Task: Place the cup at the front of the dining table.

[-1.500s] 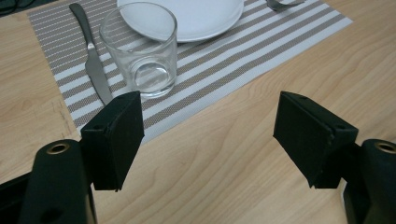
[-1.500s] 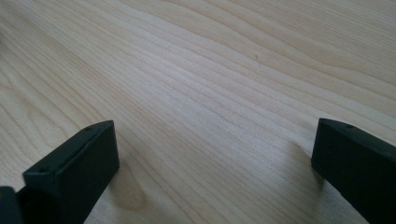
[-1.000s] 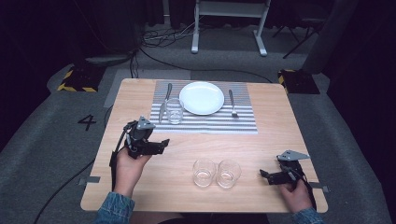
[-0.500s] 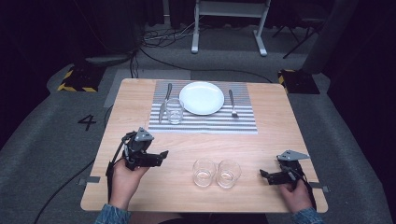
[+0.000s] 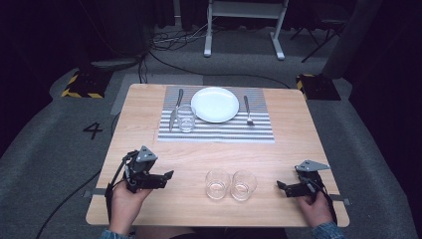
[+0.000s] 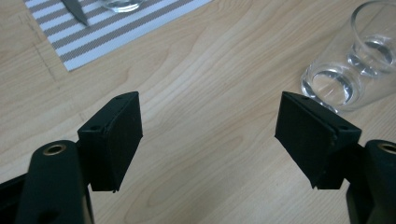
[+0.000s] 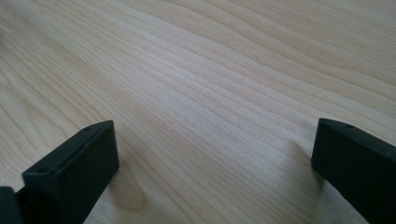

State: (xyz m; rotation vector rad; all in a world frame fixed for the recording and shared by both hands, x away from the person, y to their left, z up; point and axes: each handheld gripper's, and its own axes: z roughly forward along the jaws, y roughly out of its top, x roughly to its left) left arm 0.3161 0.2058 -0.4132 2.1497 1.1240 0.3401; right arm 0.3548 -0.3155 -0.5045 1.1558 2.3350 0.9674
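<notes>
The left black two-jaw tool (image 5: pixel 166 175) carries a grey three-cornered plate on top, and a thin black cable trails back from it past the person's left hand (image 5: pixel 124 199). The right black two-jaw tool (image 5: pixel 282 186) has the same grey plate above its body and a black cable looping behind it beside the right hand (image 5: pixel 312 204). Blue denim-like cuffs show behind both hands. Close up, each jaw is a matt black rectangular block – small round holes sit in its outer face, and brass-coloured rings mark the arms behind the left tool's jaws.
</notes>
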